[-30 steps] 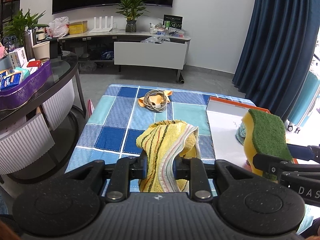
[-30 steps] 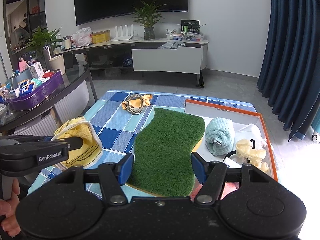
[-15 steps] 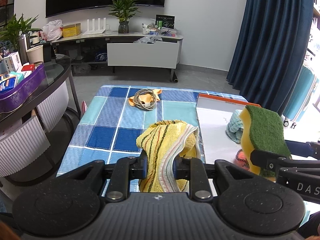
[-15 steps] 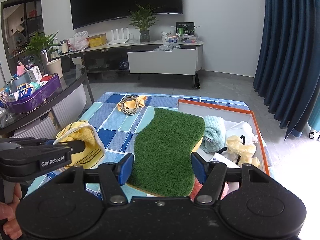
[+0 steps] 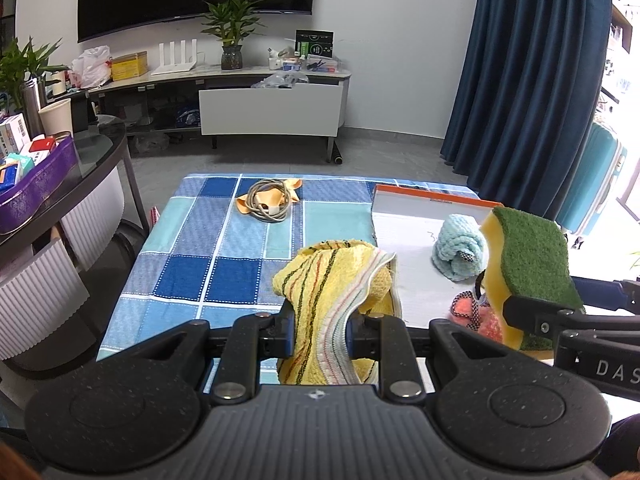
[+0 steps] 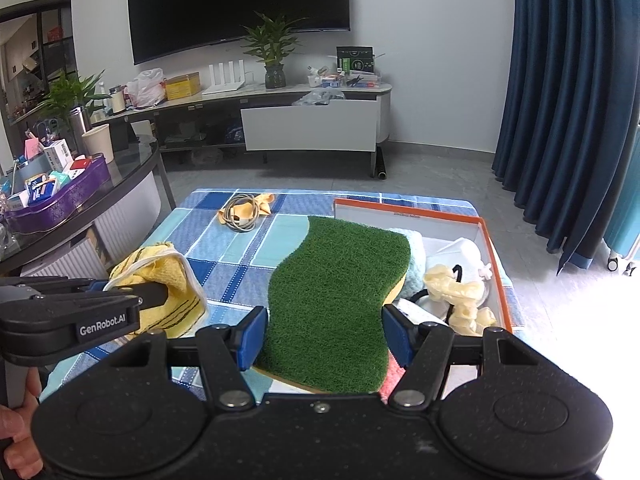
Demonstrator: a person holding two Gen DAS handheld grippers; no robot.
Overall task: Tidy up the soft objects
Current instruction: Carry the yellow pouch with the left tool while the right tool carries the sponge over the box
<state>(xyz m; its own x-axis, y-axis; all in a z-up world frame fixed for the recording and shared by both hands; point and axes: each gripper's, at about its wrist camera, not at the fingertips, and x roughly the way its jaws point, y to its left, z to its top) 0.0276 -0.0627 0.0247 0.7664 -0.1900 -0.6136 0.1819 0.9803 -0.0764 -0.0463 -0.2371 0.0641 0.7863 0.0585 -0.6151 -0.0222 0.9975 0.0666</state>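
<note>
**Two soft things held over the near end of the table, box to the right**

The left gripper (image 5: 320,330) has its jaws pinched narrow on a yellow striped towel (image 5: 340,280), which bunches above the pads and droops below them over the near edge of the checked tablecloth (image 5: 224,240). The right gripper (image 6: 322,336) holds a green-topped sponge (image 6: 340,300) with its jaws spread wide, the blue pads pressing on its two long sides. It hangs over the near left corner of the orange-rimmed box (image 6: 486,232).

The step in hand looks like carrying both items to the box, which already holds a rolled pale-blue towel (image 5: 460,250), a pale knotted item (image 6: 452,288) and a pink item (image 5: 476,314) at its near edge. To do it well, the sponge should go in first, into the bare white floor at the far left corner, lowered flat before the jaws part. The towel is limp, so it should be lifted clear of the box's left rim and not dragged across it, then set beside the rolled towel.

The sponge's long axis runs away from the gripper toward the far edge of the table, green face up, yellow foam beneath. The towel has no firm axis; its stripes run roughly along the gripper's line.
</note>
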